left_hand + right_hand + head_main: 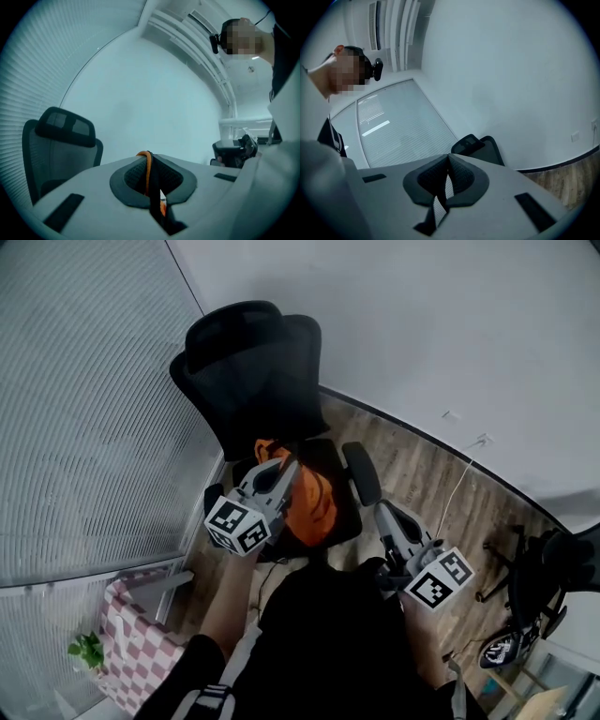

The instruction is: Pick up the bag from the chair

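Plainly, the orange bag (317, 507) hangs straight under the tips of the left gripper (285, 465), over the seat of the black chair (253, 362). From above it cannot be told whether the bag's bottom touches the seat. In the left gripper view, the left gripper (147, 155) has its jaws pressed together on the bag's strap (148, 171), an orange band with a dark one beside it, which runs up between the pads and loops over the tips. Beyond that gripper and to its left stands the chair's (56, 140) mesh back and headrest.

The right gripper (383, 510) sits to the right of the bag and apart from it, just behind the chair's right armrest (361, 472). In its own view, the right gripper (449, 157) has its jaws meeting at the tips with nothing held between them, and the chair's (480, 144) top shows just past them.

Further right of that gripper lie the wood floor (422, 474) and a white cable (457, 486). Below and left of the left gripper are a pink checked cloth (141, 643) and a small plant (87, 650).
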The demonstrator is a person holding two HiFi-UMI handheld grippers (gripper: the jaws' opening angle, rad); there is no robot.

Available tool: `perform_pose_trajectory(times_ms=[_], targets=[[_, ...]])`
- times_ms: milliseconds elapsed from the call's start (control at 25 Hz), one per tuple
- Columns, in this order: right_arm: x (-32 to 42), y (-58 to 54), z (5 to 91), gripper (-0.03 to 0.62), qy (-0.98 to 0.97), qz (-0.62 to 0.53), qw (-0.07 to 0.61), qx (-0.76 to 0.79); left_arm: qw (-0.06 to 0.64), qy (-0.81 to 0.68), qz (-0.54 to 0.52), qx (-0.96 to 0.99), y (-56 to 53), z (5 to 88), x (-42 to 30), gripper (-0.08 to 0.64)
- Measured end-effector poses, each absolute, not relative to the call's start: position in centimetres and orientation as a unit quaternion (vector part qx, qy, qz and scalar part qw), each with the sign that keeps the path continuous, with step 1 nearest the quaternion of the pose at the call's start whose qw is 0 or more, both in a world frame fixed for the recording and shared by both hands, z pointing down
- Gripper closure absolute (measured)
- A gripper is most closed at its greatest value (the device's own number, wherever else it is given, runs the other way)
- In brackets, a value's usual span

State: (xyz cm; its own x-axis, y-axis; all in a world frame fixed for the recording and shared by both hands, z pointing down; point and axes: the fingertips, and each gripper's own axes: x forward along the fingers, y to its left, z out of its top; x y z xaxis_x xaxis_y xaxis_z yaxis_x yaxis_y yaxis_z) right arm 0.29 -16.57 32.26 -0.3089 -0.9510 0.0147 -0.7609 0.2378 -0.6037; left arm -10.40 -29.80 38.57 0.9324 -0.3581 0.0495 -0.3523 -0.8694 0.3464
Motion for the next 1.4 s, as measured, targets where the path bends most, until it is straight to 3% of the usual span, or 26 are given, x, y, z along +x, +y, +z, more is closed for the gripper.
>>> perform_pose_trajectory(times_ms=[480, 960, 1400], targets=[[-0.8, -17.2, 31.7, 0.572, 0.781, -0.26, 0.166, -0.543, 0.083, -0.199, -0.117, 0.97, -29.1, 24.9, -11.7, 0.52], [1.2, -15.7, 31.3, 0.572, 0.81, -0.259, 0.139, -0.508, 0.097, -0.254, -0.104, 0.957, -25.9, 25.1, -11.0, 0.52], [7.8, -8.0, 32.7, 0.572, 0.847, -0.276, 0.1, -0.444, 0.081, -0.382, -0.102, 0.915, -14.9, 25.9, -9.3, 0.52]])
